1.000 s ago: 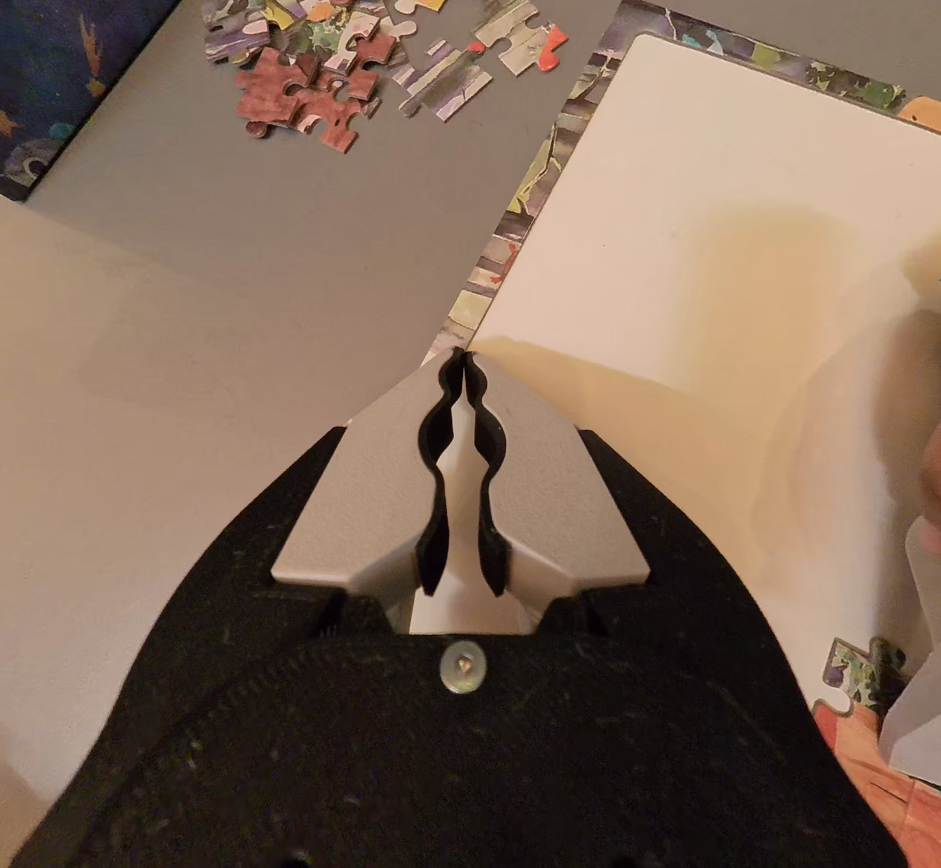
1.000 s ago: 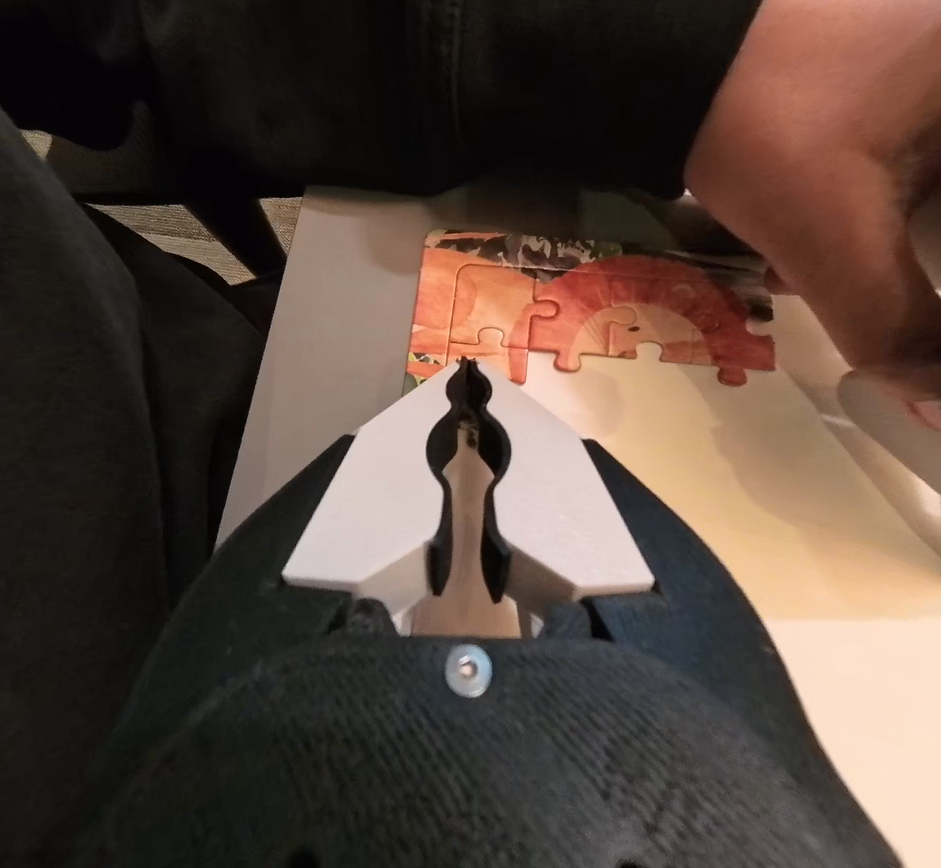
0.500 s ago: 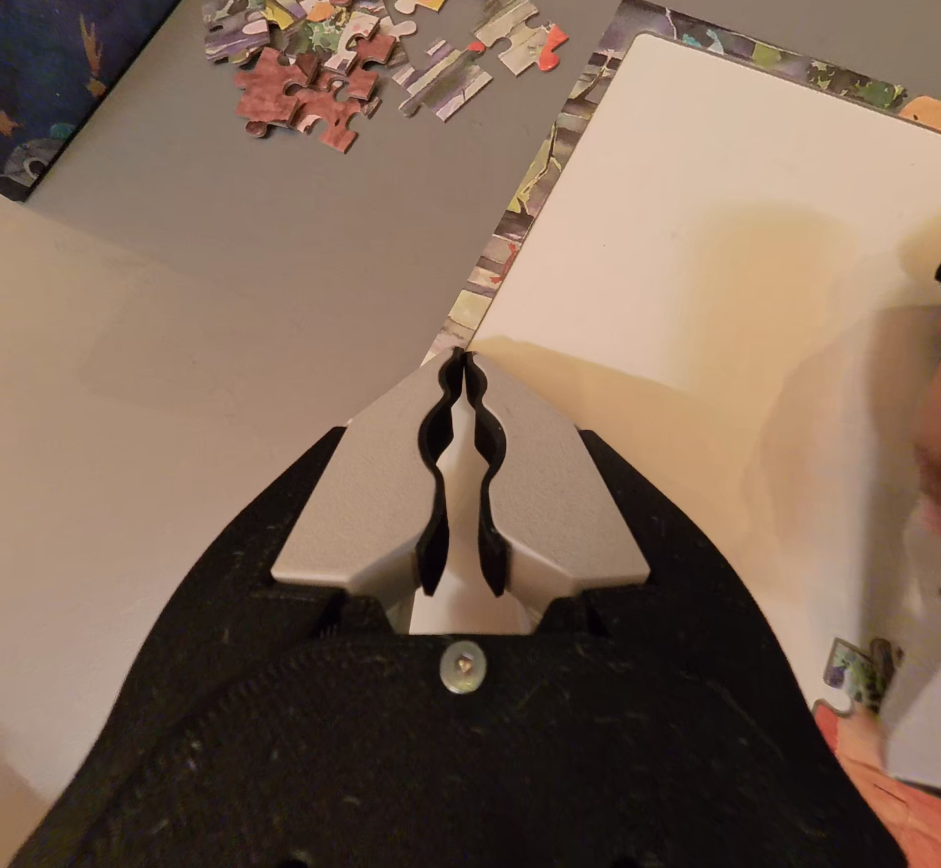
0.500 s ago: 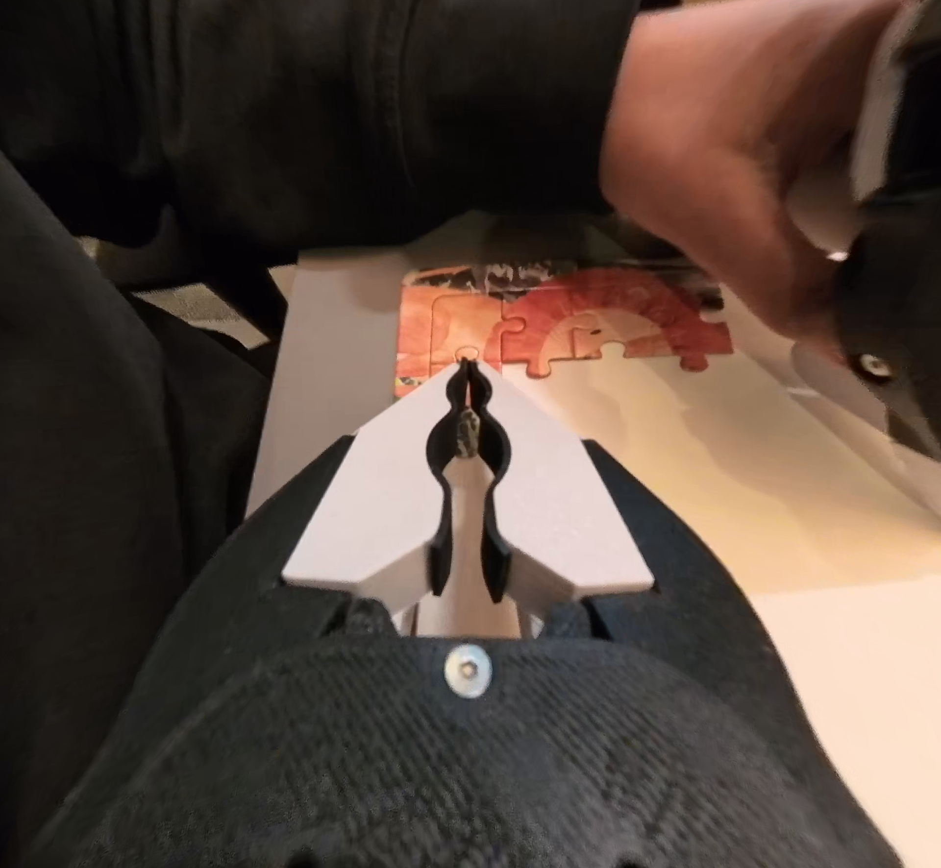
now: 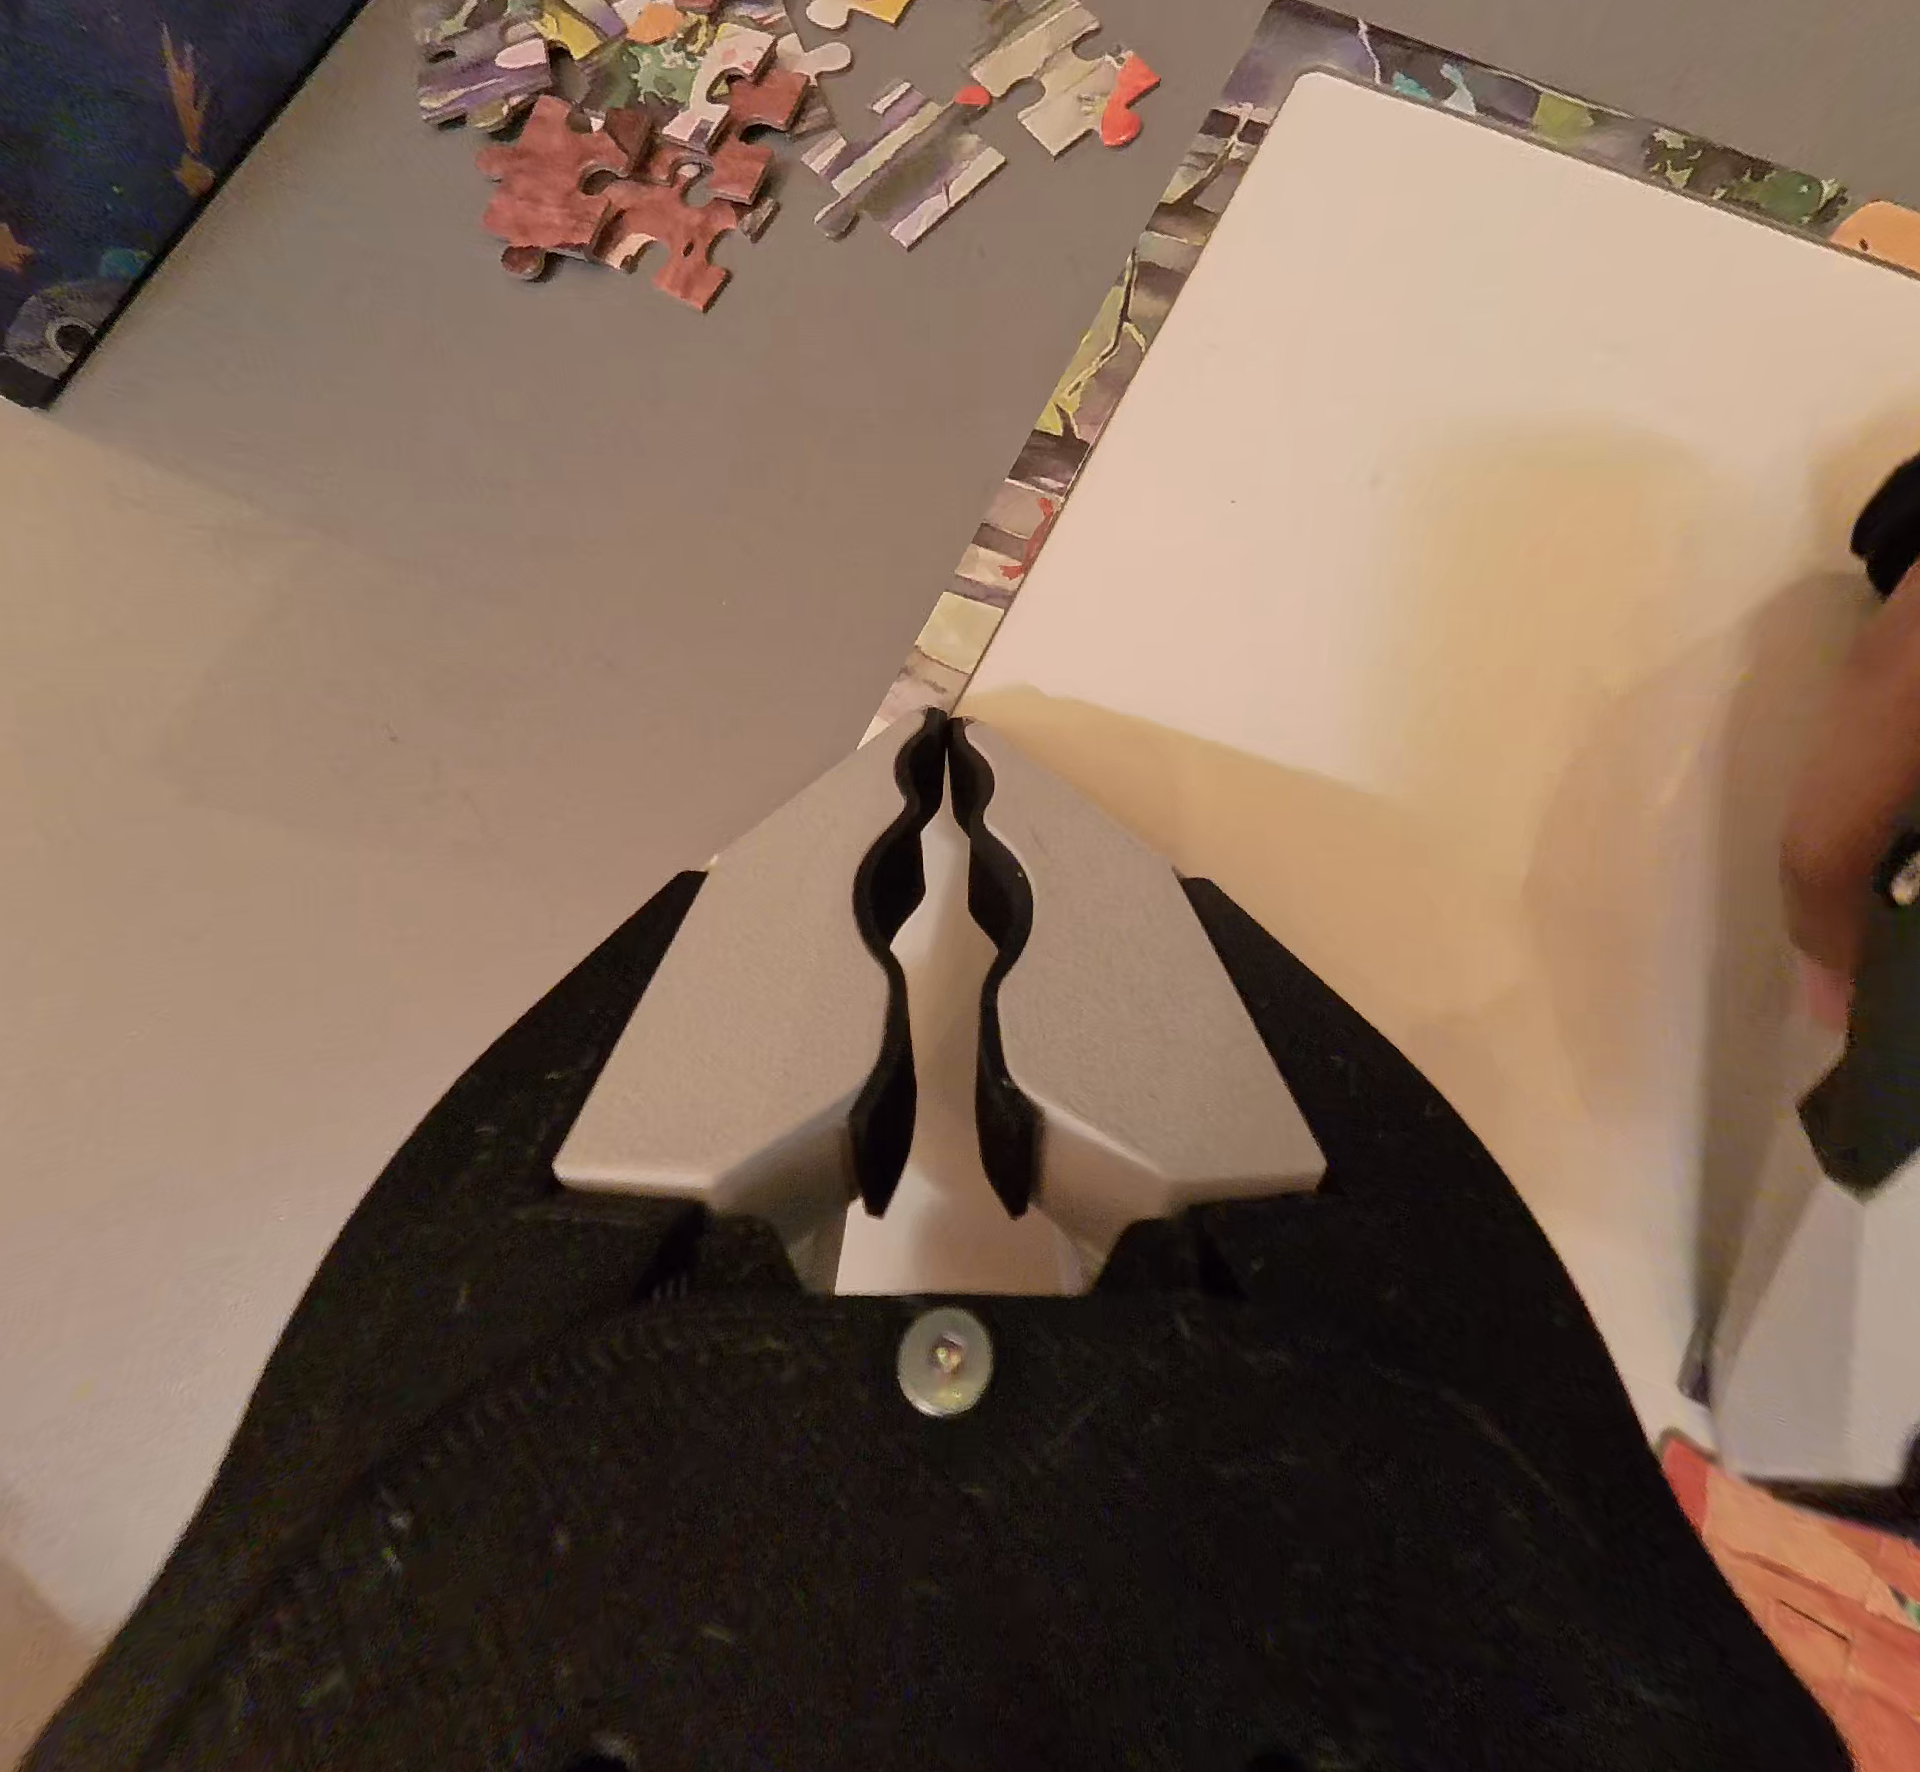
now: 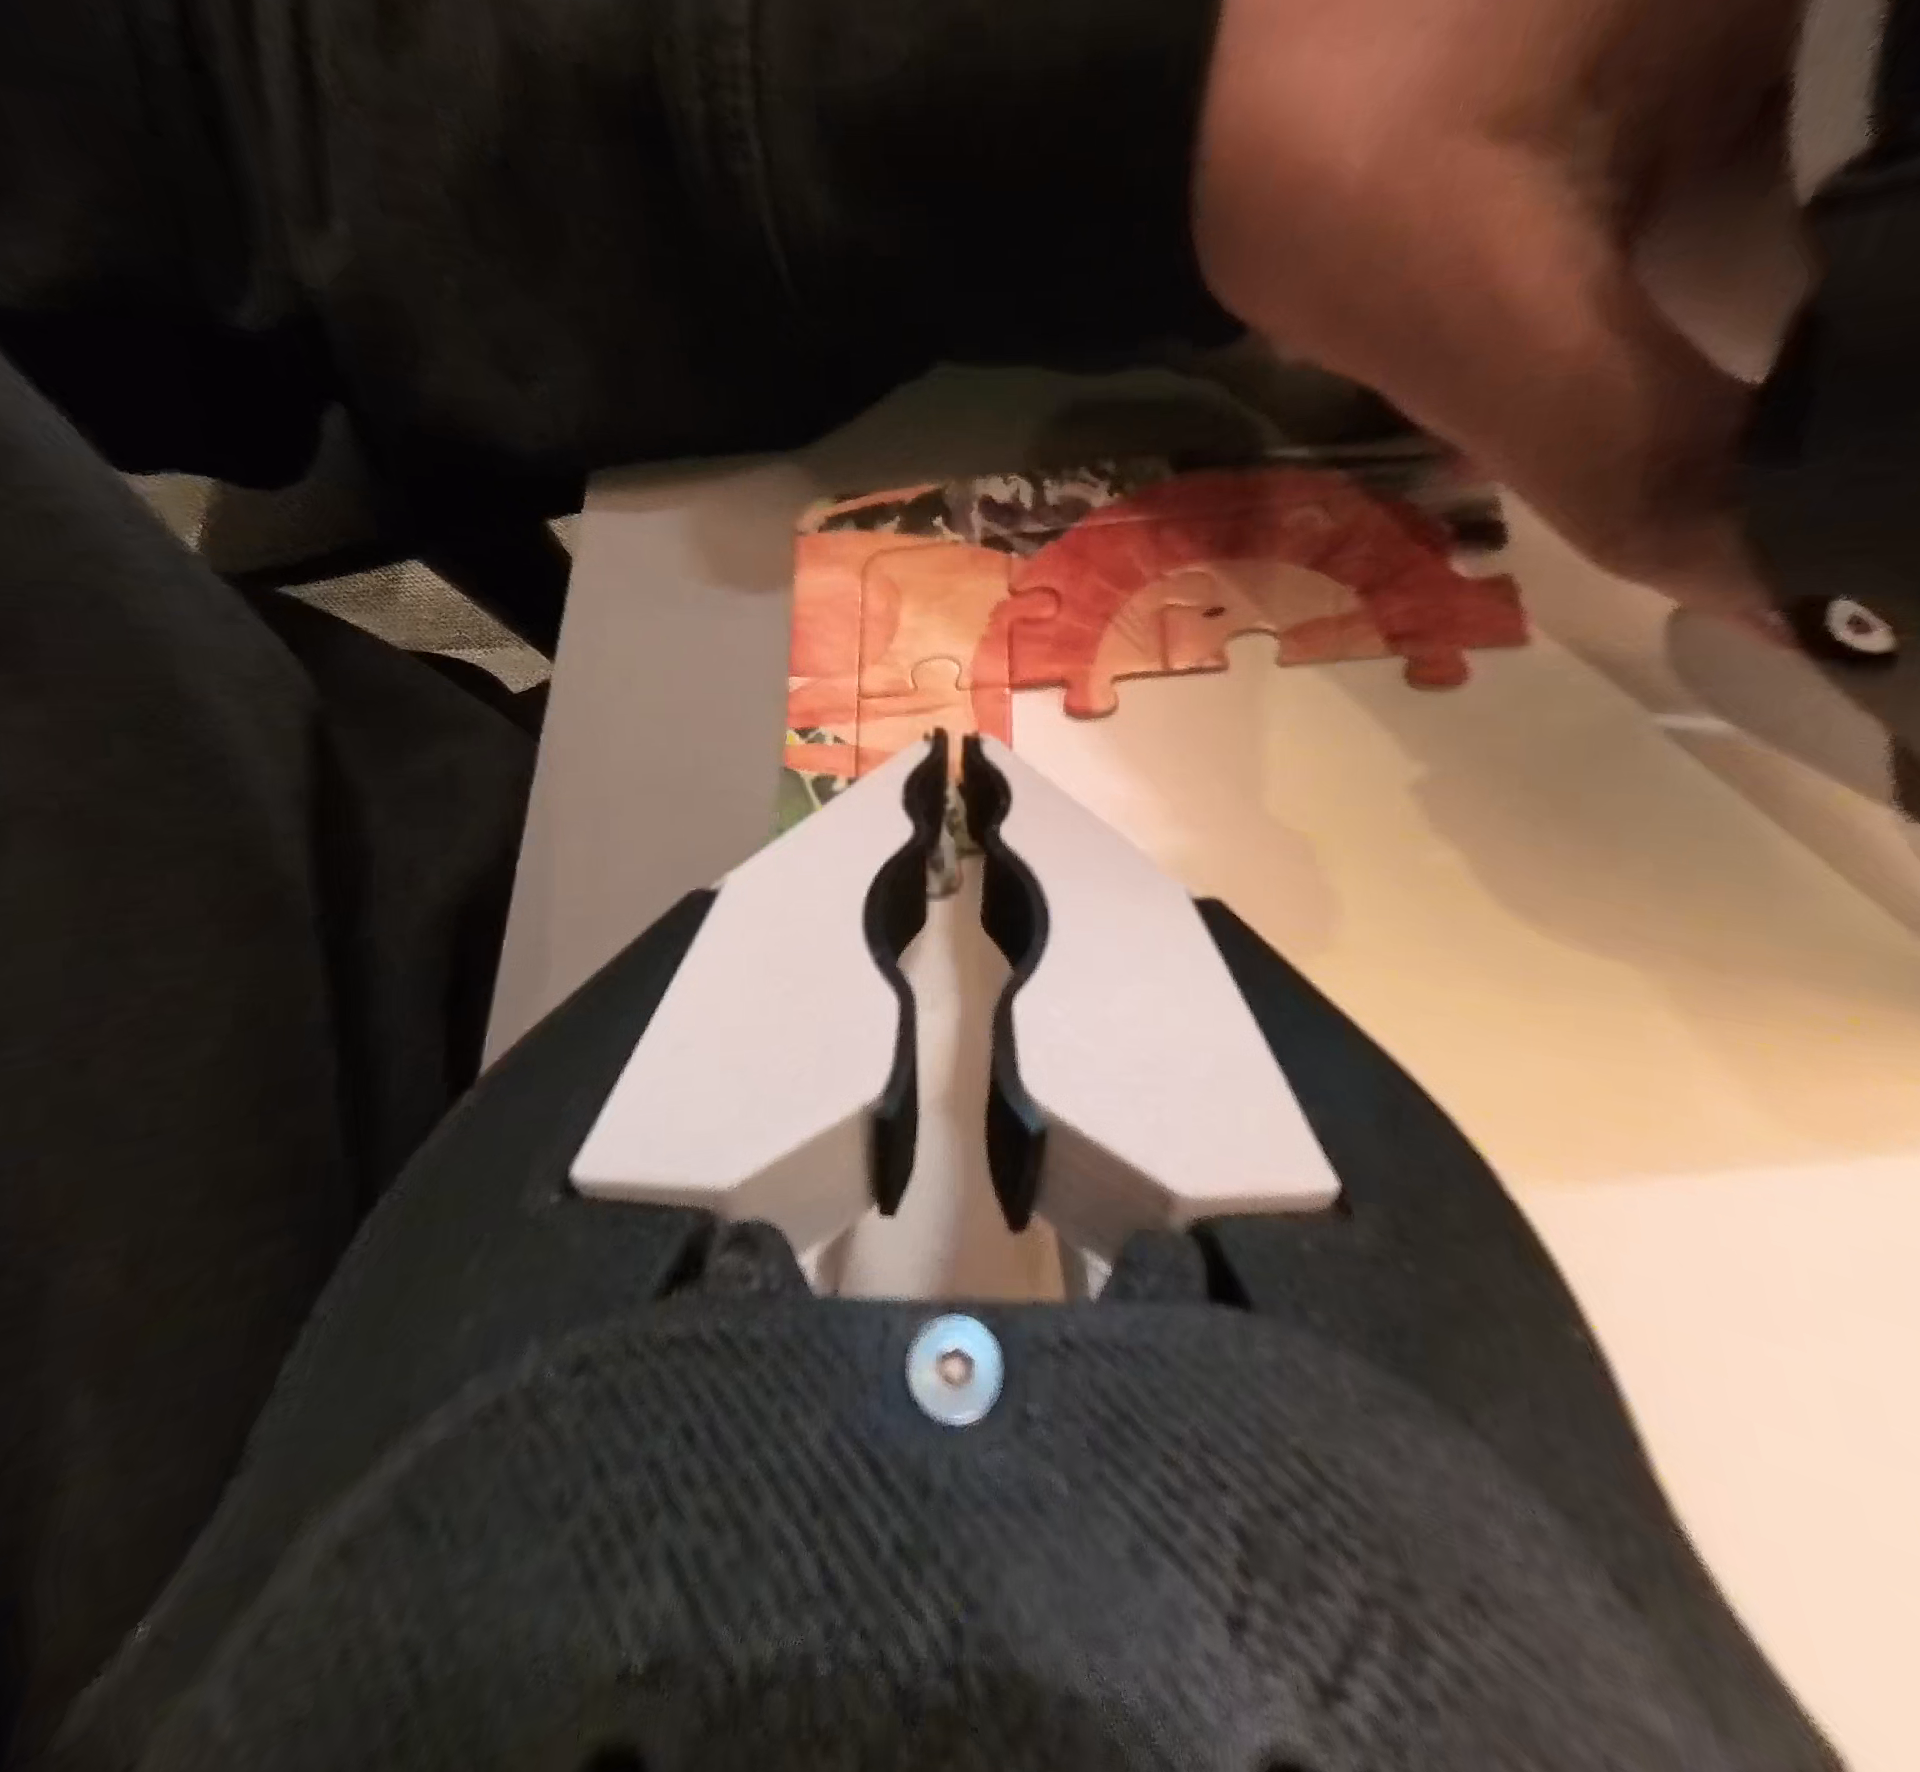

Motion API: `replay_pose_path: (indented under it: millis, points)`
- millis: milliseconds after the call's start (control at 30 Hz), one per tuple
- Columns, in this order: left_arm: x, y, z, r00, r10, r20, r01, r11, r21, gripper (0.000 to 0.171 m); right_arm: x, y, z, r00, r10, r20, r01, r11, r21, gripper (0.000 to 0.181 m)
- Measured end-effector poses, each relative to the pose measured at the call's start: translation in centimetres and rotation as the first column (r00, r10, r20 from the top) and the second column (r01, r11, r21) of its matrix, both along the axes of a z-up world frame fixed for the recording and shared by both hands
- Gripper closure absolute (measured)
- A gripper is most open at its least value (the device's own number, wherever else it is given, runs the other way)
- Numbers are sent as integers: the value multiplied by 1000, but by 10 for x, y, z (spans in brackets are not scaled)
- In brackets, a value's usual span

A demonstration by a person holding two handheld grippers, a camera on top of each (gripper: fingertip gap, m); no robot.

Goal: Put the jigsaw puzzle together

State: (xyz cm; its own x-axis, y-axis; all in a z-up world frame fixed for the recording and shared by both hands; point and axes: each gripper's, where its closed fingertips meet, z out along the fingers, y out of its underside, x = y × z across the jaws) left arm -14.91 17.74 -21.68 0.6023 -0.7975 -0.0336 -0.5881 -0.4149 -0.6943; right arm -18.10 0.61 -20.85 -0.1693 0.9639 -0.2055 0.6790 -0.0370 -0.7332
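Grey tabletop fills the far part of the left wrist view, with a paler cream area nearer the camera under warm, dim light. A dark blue illustrated board lies at its far left corner.

Serving as the container, the puzzle tray has a white floor framed by a printed border; most of that floor is bare. Its only filled part is 1 near corner, where joined orange-red pieces show an arch pattern in the right wrist view. Loose pieces lie heaped on the grey surface, well apart from the tray's far left corner.

At the tray's left border the left gripper has its tips pressed together, with nothing seen between them. Over the filled corner, the right gripper is nearly closed, pinching a small mottled puzzle piece between its pads. A blurred hand and dark sleeve crowd the space above that corner.
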Motion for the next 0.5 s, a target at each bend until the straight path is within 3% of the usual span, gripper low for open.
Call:
replay_pose_path:
  millis: [133,300,500]
  points:
    - [0,0,0,1000,1,10,-1,1000,-10,171,-3,15,6,999,-43,-30,45,994,96,181]
    - [-5,3,6,998,23,56,-21,999,-28,171,-25,21,19,990,-85,-112,97,990,104,171]
    - [-28,16,8,994,108,27,-108,994,-2,171,-42,11,-2,996,-81,-39,86,986,143,181]
